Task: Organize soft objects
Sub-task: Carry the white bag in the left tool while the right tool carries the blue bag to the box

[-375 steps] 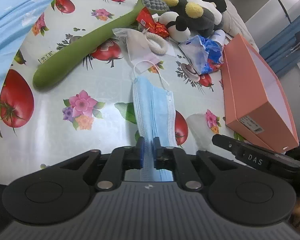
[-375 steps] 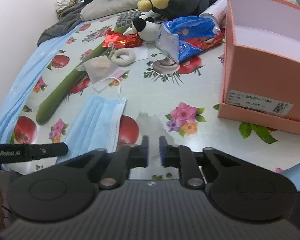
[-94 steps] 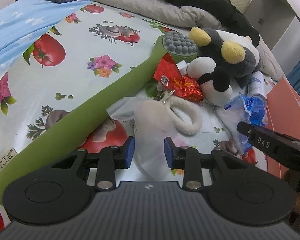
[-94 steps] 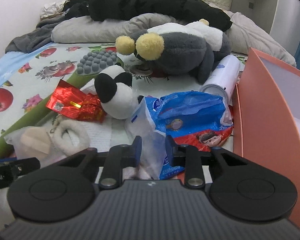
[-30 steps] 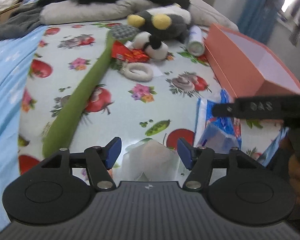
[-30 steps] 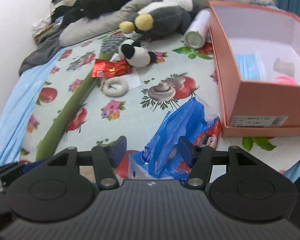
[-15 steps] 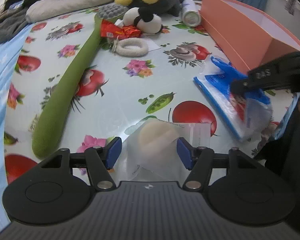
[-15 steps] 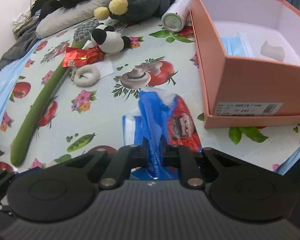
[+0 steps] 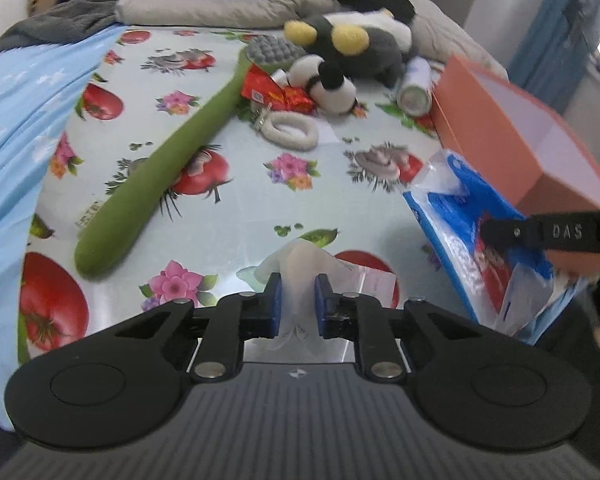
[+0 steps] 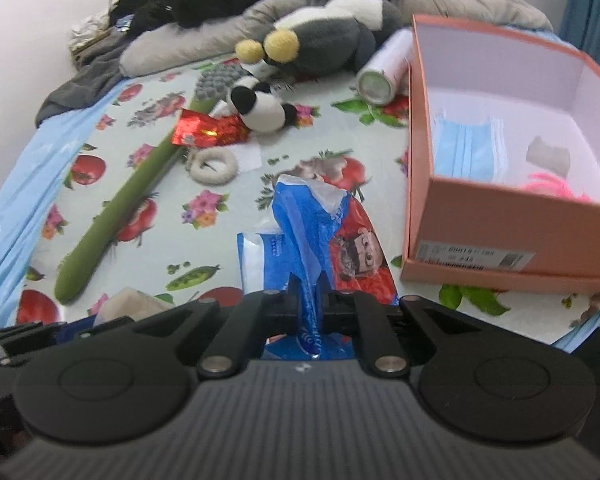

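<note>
A crinkly clear pouch (image 9: 306, 264) is pinched by the left tool (image 9: 297, 300), a glossy blue packet (image 10: 312, 236) by the right tool (image 10: 309, 294); a pleated mask (image 10: 466, 148) is held in the cardboard box (image 10: 512, 224).

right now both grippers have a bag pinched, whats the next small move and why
Probably lift the right gripper and carry its blue bag toward the open orange box: the jaws are shut on it, and the box beside it already holds a mask.

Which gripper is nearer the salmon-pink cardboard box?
Right. The right gripper, shut on the blue plastic wipes pack, sits just left of the salmon-pink cardboard box; the left gripper, holding the clear plastic pouch, is farther left.
</note>
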Available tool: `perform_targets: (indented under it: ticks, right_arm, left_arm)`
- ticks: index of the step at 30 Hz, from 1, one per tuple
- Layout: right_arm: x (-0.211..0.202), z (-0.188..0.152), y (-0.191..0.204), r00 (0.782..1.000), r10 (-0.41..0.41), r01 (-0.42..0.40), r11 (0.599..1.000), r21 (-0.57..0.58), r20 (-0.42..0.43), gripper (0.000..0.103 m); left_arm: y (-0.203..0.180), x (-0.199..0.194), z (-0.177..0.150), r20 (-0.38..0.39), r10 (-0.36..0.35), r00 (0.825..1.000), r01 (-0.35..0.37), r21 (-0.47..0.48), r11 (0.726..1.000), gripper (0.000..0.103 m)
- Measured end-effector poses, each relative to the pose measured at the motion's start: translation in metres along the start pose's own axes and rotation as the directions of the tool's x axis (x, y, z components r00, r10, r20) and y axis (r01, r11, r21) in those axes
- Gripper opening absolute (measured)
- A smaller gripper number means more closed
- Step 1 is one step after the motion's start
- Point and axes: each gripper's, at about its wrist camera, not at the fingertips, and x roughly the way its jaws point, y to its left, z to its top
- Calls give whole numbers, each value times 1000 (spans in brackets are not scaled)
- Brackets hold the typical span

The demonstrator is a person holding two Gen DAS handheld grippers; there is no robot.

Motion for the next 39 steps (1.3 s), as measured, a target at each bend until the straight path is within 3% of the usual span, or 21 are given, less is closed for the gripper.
perform_targets:
  ticks: [8,17,21,31,39]
  right_arm:
    - [-44,13,-4,997,60,-58,998,-34,58,10]
    - [-113,24,-14,977,116,-105,992,-73,180,10]
    - [-142,23,-22,965,125,-113,991,-66,232,10]
    - [-190,17,-43,942,92,-85,996,-37,322,10]
    - [-206,13,-83,941,26,-38,999,29,337,10]
  left_arm:
    - [-8,-44,14,71,9,997,0,-121,993,19]
    - [-42,-114,41,204,26,979,4,-144,990,19]
    - [-58,-140,47,245,0,970,39,-153,987,19]
    - [-107,-178,55,299,-85,950,111,-70,991,19]
    - [-158,-179,67,296,-170,940,174,13,985,19]
